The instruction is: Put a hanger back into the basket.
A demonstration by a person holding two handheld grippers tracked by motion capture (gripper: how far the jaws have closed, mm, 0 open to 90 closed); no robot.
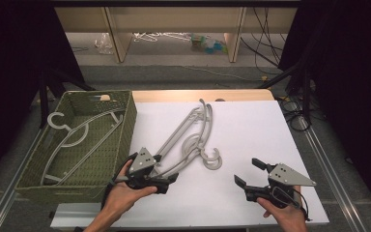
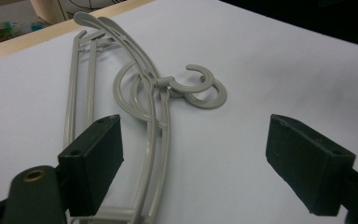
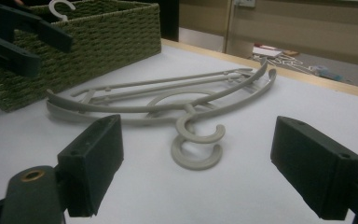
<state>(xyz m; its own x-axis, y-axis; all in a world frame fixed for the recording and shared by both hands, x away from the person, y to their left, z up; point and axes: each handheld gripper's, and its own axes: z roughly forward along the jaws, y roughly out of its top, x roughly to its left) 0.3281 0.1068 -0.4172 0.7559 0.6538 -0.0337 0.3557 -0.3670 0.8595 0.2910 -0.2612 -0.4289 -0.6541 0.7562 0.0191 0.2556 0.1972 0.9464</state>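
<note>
Hangers [image 1: 193, 140], grey plastic, two stacked together, lie on the white table [image 1: 251, 125] at the centre of the high view, running from lower left to upper right, their hooks [image 1: 211, 162] curled at the lower middle. Left hand-held gripper [image 1: 166, 178], at lower left of centre in the high view, held in a hand [image 1: 125, 193]: jaws spread wide, holding nothing, set just at the lower ends of the hangers. In the left gripper view the hangers [image 2: 154, 126] run up between the two open black jaws, closer to the left one; whether that jaw touches them cannot be told. Right hand-held gripper [image 1: 247, 173], at lower right in the high view: jaws likewise wide apart and empty, well apart from the hangers, pointing toward them. In the right gripper view the hangers [image 3: 168, 100] lie across the middle of the frame beyond the jaws, hooks nearest. Basket [image 1: 125, 121], green woven, stands at the left of the high view beside the table's white surface, with another grey hanger [image 1: 77, 135] lying inside it.
</note>
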